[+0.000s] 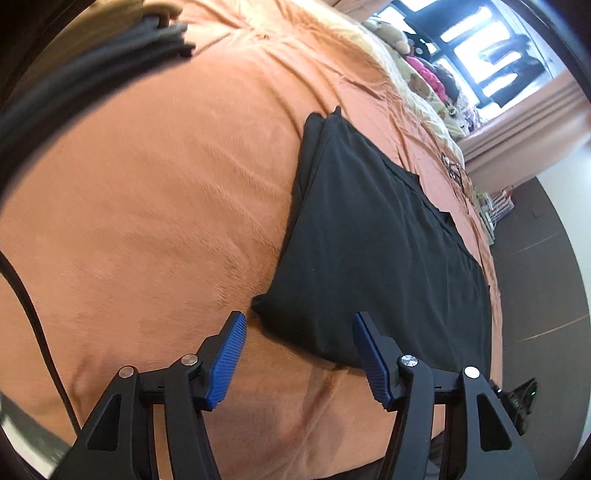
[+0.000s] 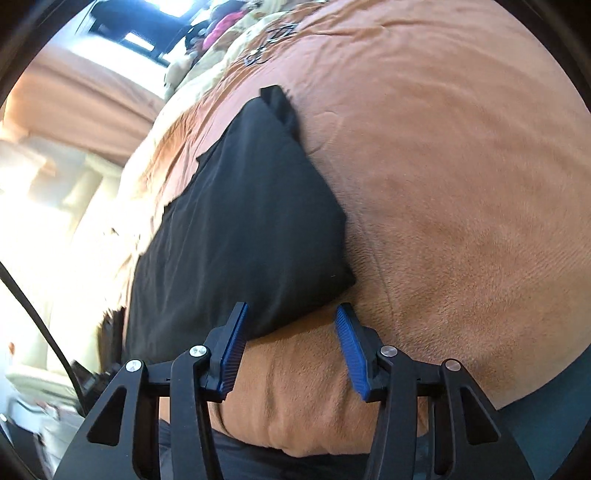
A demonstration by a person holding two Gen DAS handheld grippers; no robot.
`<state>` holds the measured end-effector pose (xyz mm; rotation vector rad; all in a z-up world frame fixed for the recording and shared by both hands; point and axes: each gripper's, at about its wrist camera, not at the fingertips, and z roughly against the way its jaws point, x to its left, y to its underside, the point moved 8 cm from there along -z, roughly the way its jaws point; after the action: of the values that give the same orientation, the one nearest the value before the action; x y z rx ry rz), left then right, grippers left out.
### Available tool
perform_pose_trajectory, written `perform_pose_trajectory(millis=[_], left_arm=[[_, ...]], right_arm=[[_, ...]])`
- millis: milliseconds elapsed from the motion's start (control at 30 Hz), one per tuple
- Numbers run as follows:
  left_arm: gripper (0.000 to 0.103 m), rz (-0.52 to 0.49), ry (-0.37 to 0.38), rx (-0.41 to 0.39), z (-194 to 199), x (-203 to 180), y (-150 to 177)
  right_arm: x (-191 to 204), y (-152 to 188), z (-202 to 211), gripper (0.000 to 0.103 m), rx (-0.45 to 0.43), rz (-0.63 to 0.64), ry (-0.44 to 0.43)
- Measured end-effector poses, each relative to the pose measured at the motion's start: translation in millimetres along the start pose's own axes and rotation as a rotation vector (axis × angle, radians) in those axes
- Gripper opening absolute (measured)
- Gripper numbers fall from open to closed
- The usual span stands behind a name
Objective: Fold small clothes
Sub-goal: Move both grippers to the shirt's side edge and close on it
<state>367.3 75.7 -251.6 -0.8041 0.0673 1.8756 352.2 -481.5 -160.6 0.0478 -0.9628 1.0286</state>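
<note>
A black garment (image 1: 373, 251) lies flat on an orange blanket (image 1: 155, 206) spread over a bed. My left gripper (image 1: 299, 325) is open and empty, its jaws straddling the garment's near left corner just above the blanket. In the right wrist view the same black garment (image 2: 251, 229) lies left of centre. My right gripper (image 2: 291, 314) is open and empty, its jaws straddling the garment's near right corner; its left pad (image 2: 236, 332) overlaps the garment's edge.
A stack of folded dark clothes (image 1: 162, 33) sits at the far left of the bed. Soft toys and bright clothes (image 1: 424, 74) pile up by the window. A black cable (image 1: 33, 314) hangs at the left. The bed's near edge (image 2: 295, 435) is just below my grippers.
</note>
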Motion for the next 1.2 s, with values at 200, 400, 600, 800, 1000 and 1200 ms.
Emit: perform_pose_trajectory(millis=[200,400,600,800,1000,1200], left_arm=[[0.062,0.046,-0.028,-0.009,-12.0,1.9,-6.3],[0.055,0.103,-0.071,-0.027,-17.9,3.5,-11.0],[0.014,0.142,-0.088,-0.047,-13.0,8.7,-14.4],[0.011,0.115,-0.071,-0.109,13.3,-3.6,-15.5],[0.010,0.122,-0.008,-0.130,39.5,-7.4,-9.0],[0.010,0.135,0.039,-0.132,55.1,2.3,16.9]], right_arm=[[-15.4,-13.3,-6.1,0.046,-0.038,-0.089,-0.064],[-21.6,-22.2,-19.3,0.037,-0.068,-0.117,-0.064],[-10.5,-22.7,-19.4,0.013,-0.064,-0.103,-0.045],[8.7,-21.7,-0.6,0.011,-0.111,-0.058,-0.075],[10.6,-9.0,16.0,0.010,-0.110,-0.025,-0.083],[4.1,5.7,28.3,0.011,-0.087,0.000,-0.055]])
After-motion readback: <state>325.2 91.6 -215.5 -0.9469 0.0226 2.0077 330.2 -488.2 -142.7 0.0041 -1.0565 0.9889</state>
